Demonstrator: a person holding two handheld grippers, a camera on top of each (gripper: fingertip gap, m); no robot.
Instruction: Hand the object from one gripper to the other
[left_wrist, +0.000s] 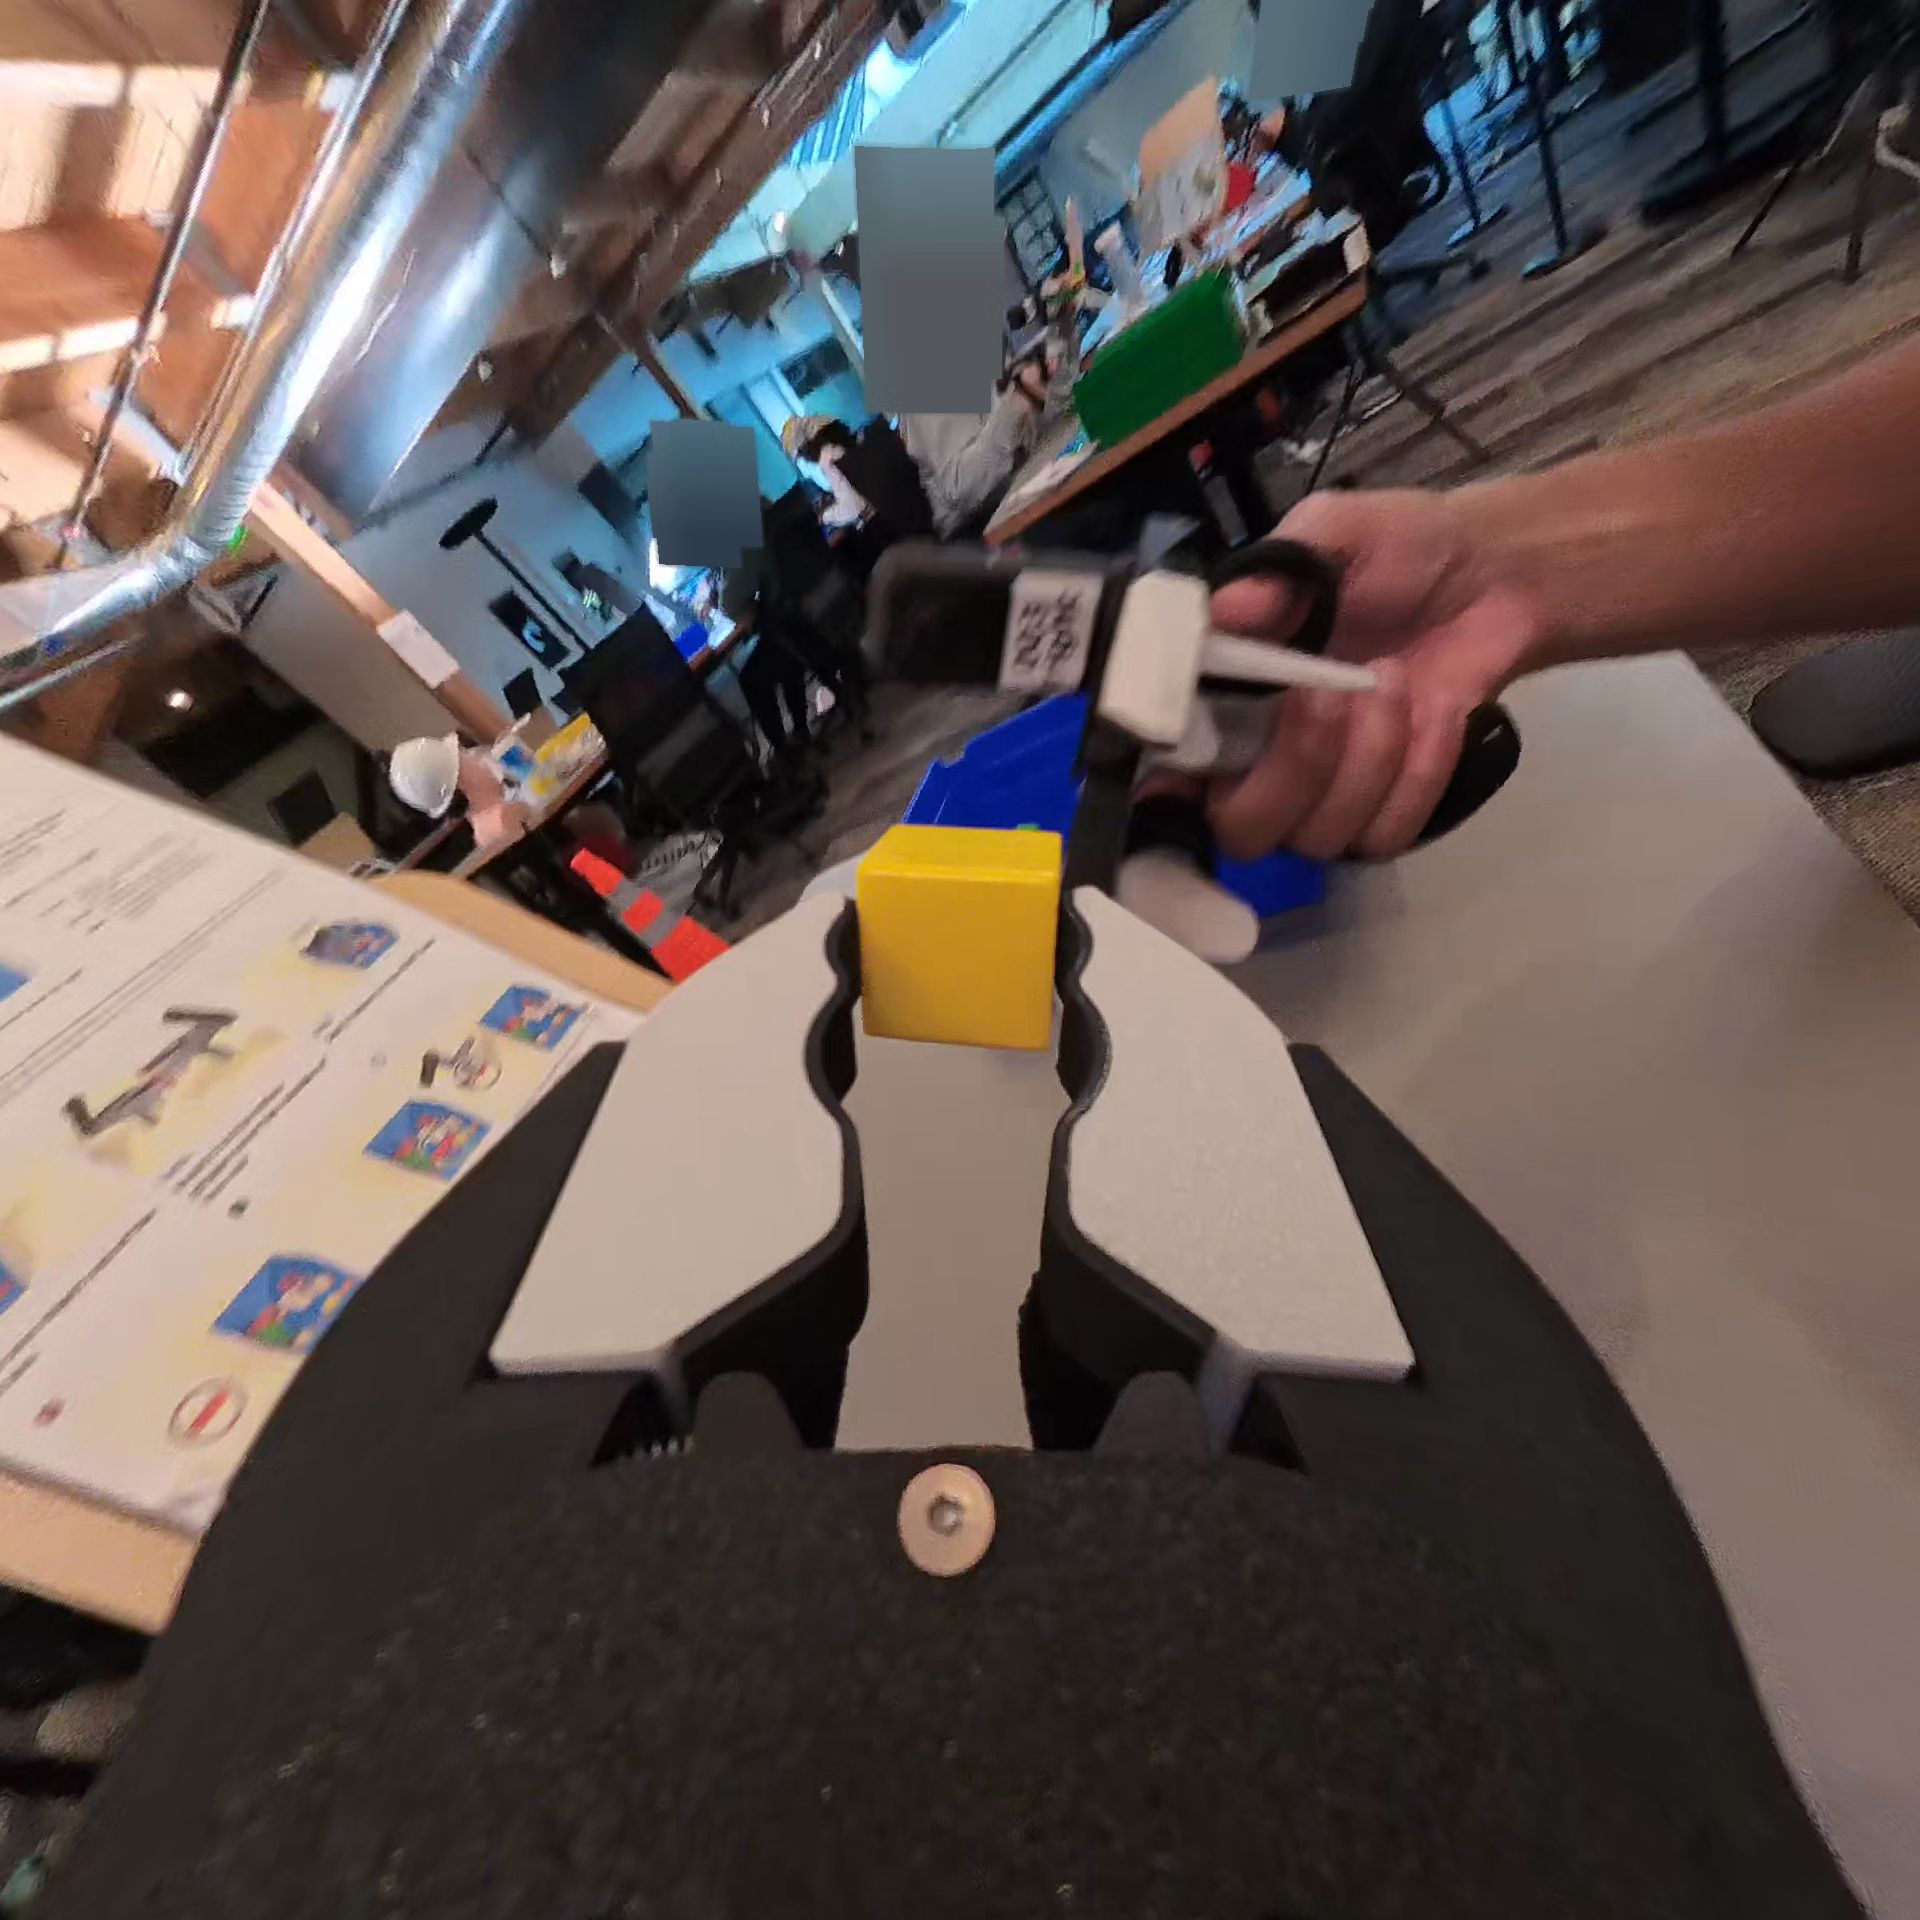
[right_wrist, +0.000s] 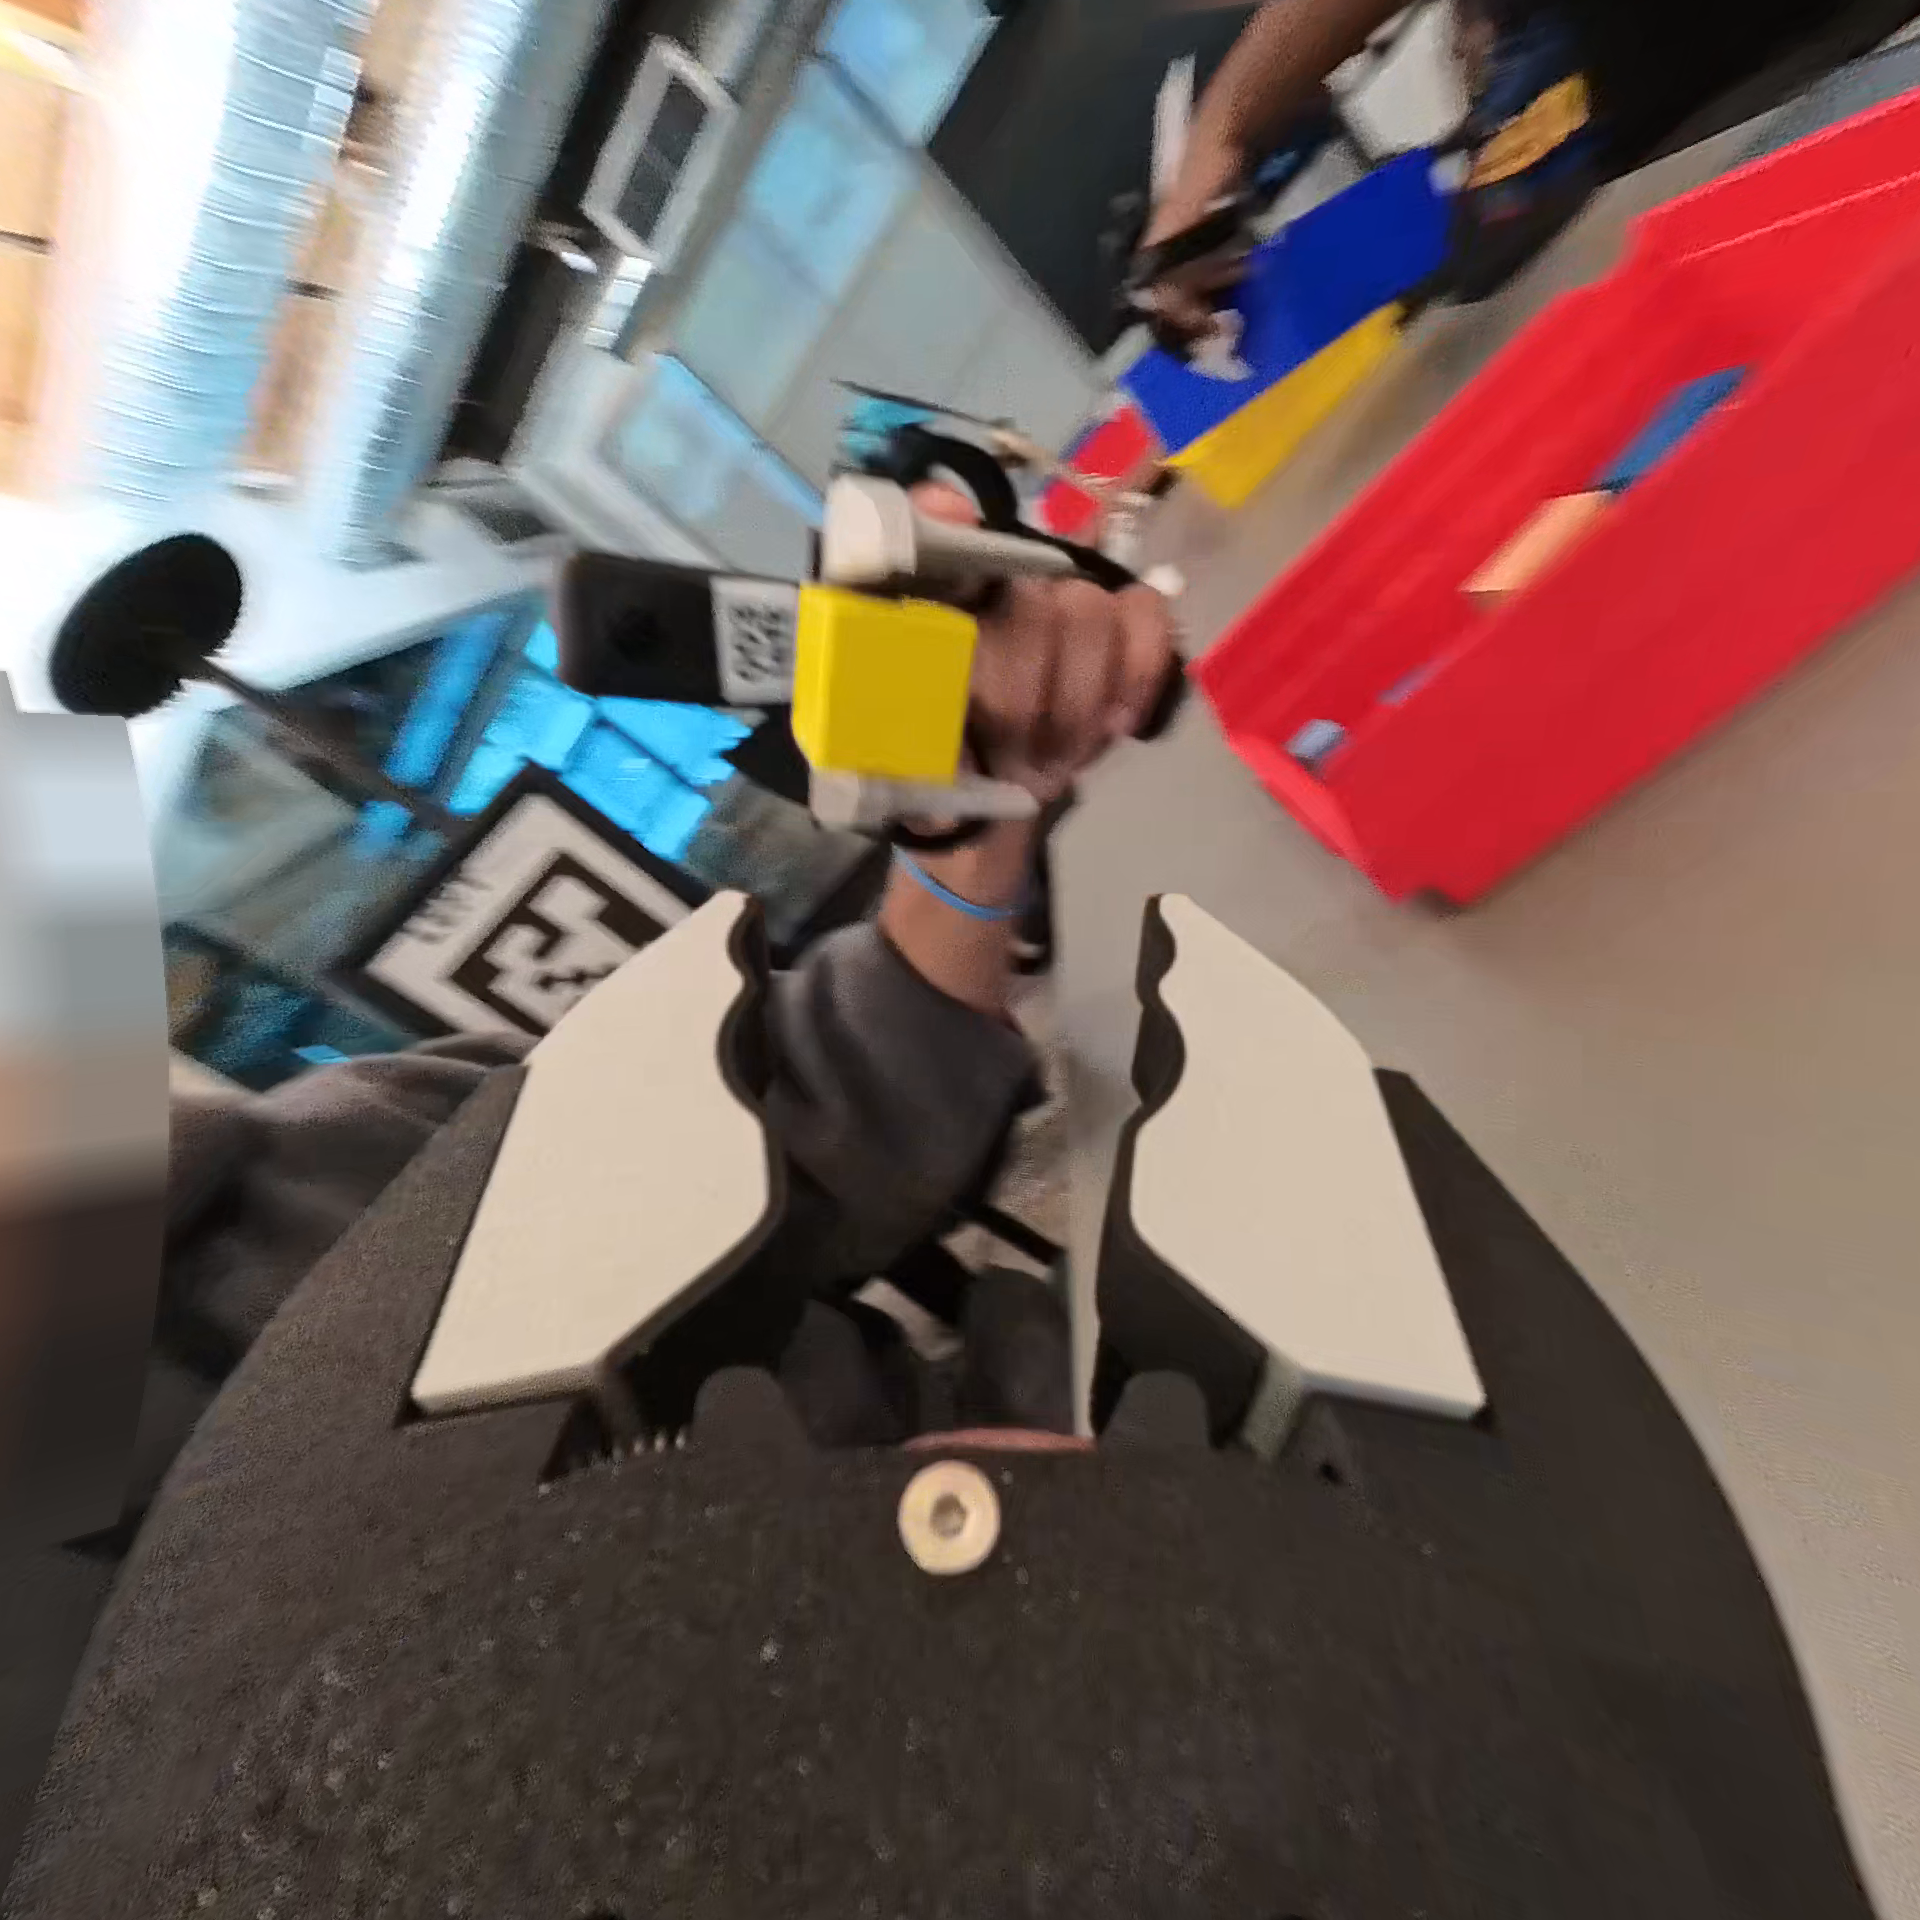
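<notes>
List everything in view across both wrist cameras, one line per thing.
yellow plastic cube: one, yellow, clamped between the left hand-held gripper's fingertips.
red plastic bin: one, red, on the grey table, right side of right wrist view.
blue plastic bin: one, blue, behind the cube.
grey table: one, grey, beneath both grippers.
printed instruction sheet: one, white, left of left gripper.
left hand-held gripper: shut on cube.
right hand-held gripper: open, empty.
</notes>
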